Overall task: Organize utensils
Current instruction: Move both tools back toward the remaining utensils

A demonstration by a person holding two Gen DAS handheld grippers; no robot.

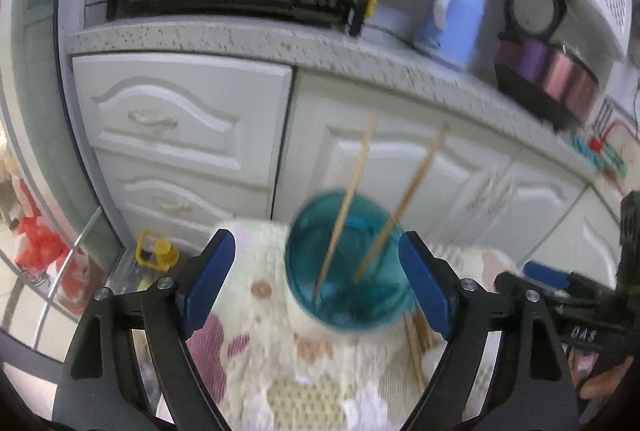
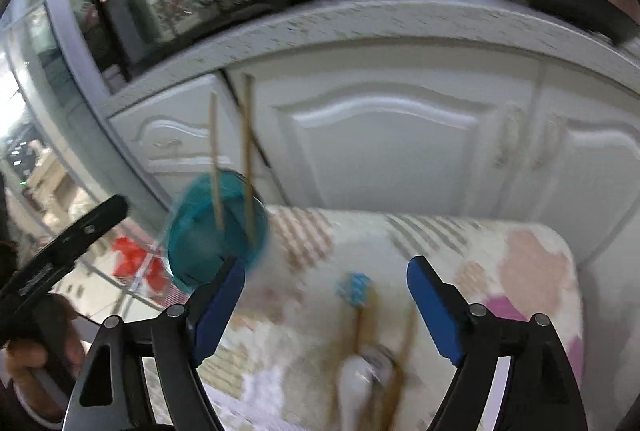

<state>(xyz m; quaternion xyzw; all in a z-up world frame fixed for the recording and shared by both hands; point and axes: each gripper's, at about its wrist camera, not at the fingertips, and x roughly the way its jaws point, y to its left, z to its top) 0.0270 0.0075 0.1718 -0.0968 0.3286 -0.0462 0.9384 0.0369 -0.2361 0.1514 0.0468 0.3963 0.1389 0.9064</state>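
- i see the left gripper (image 1: 316, 283) with its jaws spread wide; the teal cup (image 1: 348, 267) sits between the blue pads, but they stand clear of its sides, so i read it as not gripping.
- the cup stands on the patterned cloth (image 1: 248, 351) that covers the table, near the table's far edge in front of the white cabinets (image 1: 180, 119).
- two wooden chopsticks (image 1: 348, 203) already stand in the cup, leaning apart, their upper ends well above the rim. that part i count as done.
- the right gripper (image 2: 326, 307) is also wide open and empty, tilted down toward the cloth.
- below it lie the loose pieces: a white spoon (image 2: 356, 387), what looks like a blue-headed utensil (image 2: 354, 289) on a brownish handle, and at least one more brown stick (image 2: 406, 343) beside them. blur keeps me from counting them exactly.
- in the left wrist view more wooden sticks (image 1: 416, 339) lie flat on the cloth just beside the cup's base.
- my judgement: the job is partly done, roughly the early half. two pieces are in, several are left on the cloth.
- what remains, as i read it: pick up each loose piece and stand it in the cup.
- the kettle (image 1: 452, 15) and pot (image 1: 548, 71) on the counter play no part.
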